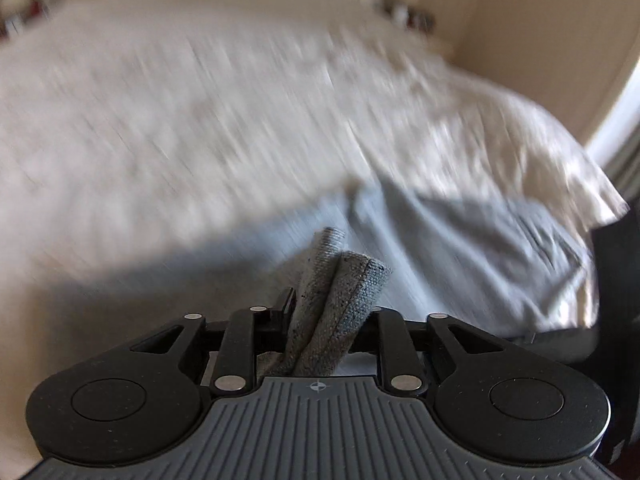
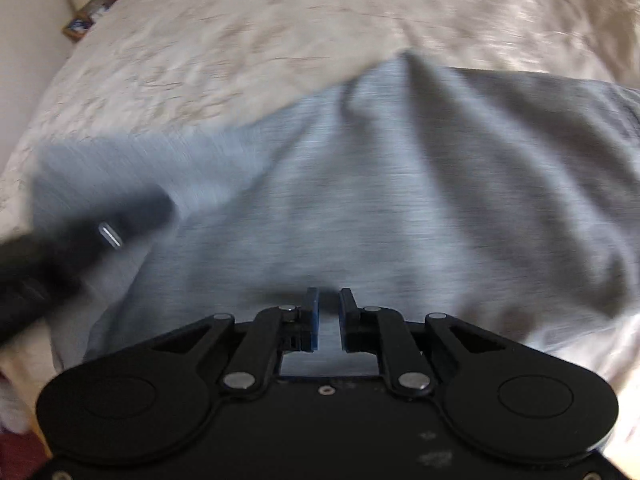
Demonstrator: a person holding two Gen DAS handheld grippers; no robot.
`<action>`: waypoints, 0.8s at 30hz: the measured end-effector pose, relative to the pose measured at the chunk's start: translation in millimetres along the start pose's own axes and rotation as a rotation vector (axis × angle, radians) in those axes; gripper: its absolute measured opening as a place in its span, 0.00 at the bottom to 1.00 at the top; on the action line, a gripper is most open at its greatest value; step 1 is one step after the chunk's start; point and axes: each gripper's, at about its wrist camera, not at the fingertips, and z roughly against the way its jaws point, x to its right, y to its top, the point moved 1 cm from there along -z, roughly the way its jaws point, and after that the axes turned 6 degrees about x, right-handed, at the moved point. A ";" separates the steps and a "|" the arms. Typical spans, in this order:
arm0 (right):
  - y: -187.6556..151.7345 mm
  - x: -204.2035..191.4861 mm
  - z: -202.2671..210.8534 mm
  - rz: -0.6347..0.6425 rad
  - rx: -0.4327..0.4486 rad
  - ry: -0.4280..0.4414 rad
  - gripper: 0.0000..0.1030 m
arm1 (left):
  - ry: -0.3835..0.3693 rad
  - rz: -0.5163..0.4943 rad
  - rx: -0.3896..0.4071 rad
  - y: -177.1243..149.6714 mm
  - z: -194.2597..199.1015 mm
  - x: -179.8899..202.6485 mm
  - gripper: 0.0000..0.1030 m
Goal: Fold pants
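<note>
Left tongs (image 1: 332,300) are clamped on a bunched hem of the grey knit pants (image 2: 360,184), which lie on the cream bed cover (image 2: 240,40). Right tongs (image 2: 329,312) hang slightly apart, empty, right above the cloth, so they're nearer its middle.

- No words, brand names or numbers can be read in either view.
- The only sign is a small crosshair mark (image 1: 318,387) on the ribbed grey housing, lower middle of the left wrist view.
</note>
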 end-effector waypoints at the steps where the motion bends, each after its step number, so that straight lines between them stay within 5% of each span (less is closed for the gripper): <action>1: 1.6 11.0 2.1 -0.003 -0.001 -0.006 0.13 | -0.021 0.020 -0.042 -3.3 -8.8 1.4 0.31; 7: 18.3 49.0 9.8 -0.017 0.025 -0.009 0.22 | -0.116 0.028 -0.022 -2.3 7.2 8.3 0.68; 11: 38.0 55.5 12.5 -0.017 0.054 0.040 0.39 | -0.152 -0.034 0.040 2.1 32.6 12.1 0.77; 17: 43.2 25.6 -6.8 0.002 -0.005 0.197 0.48 | 0.083 0.075 0.005 -16.0 40.4 -36.6 0.79; 22: 26.9 7.5 -26.1 0.066 -0.087 0.224 0.55 | 0.302 0.227 -0.075 -43.7 39.5 -95.1 0.79; 24: 19.9 5.0 -33.4 0.043 -0.111 0.242 0.60 | 0.331 0.254 -0.105 -52.0 36.1 -110.0 0.79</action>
